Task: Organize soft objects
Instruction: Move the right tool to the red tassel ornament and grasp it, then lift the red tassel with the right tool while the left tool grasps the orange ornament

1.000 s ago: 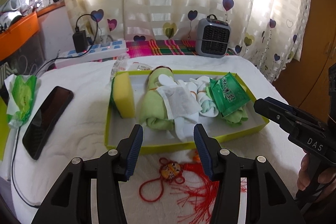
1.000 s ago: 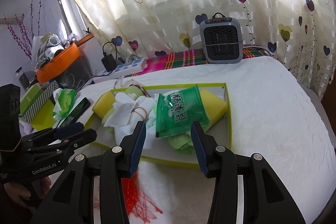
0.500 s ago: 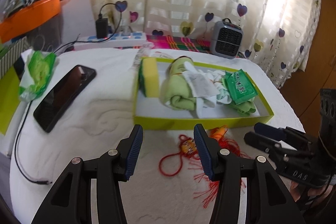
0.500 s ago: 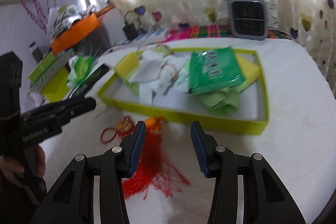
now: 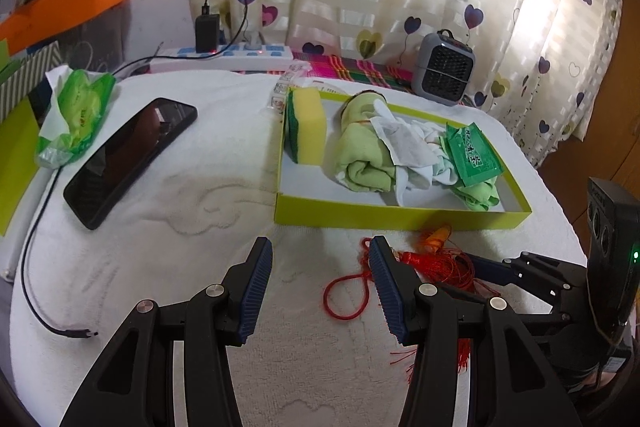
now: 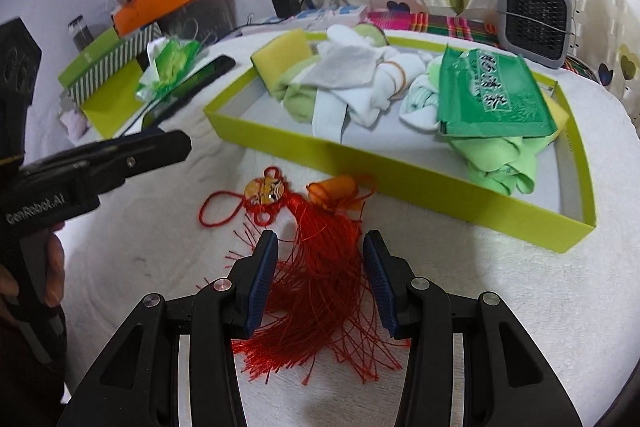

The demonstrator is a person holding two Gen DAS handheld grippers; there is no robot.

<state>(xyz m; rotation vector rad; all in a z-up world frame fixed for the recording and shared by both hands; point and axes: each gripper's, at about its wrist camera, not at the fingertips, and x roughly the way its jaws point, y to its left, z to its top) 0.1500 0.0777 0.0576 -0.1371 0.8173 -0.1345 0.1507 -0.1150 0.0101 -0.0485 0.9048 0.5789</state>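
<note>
The red tassel (image 6: 316,267) lies between our right gripper's (image 6: 320,279) spread jaws, so we should lower squarely before pinching the bundled strands.

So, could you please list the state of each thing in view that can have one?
Left gripper: open, empty, over the white cover.
Right gripper: open, fingers either side of the tassel.
Red tassel: flat on the cover, outside the tray.
Yellow-green tray: open-topped, holding cloths, sponge, green packet.
Phone: screen dark.

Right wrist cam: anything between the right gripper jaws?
Yes: the red tassel lies on the white cover between the open right gripper jaws, ungripped; right wrist view shows it.
</note>
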